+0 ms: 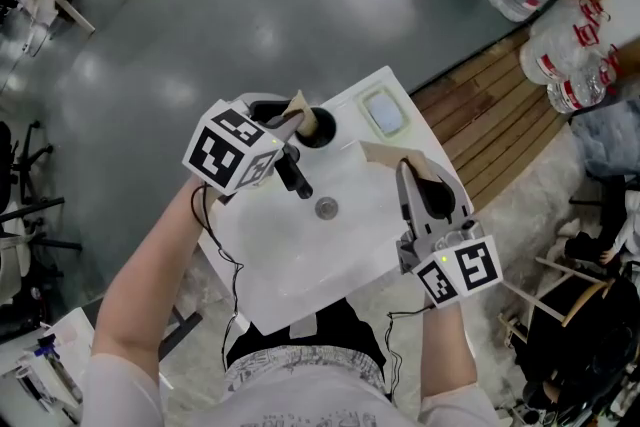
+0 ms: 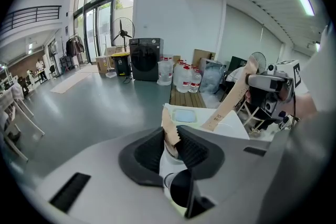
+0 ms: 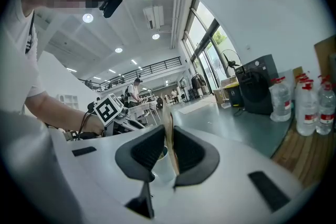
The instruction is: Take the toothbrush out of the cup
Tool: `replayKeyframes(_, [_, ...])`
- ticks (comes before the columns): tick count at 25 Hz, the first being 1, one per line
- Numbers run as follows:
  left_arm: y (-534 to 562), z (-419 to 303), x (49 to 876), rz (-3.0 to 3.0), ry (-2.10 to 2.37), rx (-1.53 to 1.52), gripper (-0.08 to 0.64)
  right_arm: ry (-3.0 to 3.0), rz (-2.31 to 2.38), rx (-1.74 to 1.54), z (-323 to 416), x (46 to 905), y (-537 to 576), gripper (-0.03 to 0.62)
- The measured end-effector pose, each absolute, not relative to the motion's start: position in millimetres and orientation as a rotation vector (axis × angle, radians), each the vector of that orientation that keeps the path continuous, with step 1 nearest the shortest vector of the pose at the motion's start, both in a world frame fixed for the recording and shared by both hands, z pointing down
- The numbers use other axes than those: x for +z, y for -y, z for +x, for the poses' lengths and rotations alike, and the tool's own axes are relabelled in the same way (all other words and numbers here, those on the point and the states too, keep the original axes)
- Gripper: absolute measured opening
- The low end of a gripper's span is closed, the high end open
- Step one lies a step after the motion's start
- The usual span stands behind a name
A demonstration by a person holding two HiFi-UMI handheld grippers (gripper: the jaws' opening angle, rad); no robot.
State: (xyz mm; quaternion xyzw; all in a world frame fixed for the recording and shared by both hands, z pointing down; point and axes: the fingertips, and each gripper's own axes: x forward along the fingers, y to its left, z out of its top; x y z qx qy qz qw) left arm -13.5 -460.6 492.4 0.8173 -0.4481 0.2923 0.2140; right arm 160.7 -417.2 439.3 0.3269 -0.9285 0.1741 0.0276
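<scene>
At the left, left tool: its jaws are clamped on the top end of the toothbrush, just above the cup.
Toothbrush: a tan piece, wrapped in paper as far as I can tell. Its lower part seems to reach into the cup, so I judge it is not yet out.
Cup: white outside and dark inside. It stands upright at the far edge of the white bench, and no tool holds it.
Lift: I would pull slowly and straight along the cup's axis, so that the brush does not drag on the rim and tip the cup.
Right tool: its jaws are clamped on a thin tan carton, near the cup. It is better held aside from the lift path.
</scene>
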Motion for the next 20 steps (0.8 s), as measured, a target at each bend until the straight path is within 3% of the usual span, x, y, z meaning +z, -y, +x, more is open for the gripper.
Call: replayKeyframes(20, [454.4, -9.1, 451.4, 2.34, 1.287, 0.761, 0.075, 2.898, 1.046, 0.474, 168.0, 408.6, 404.1, 0.063])
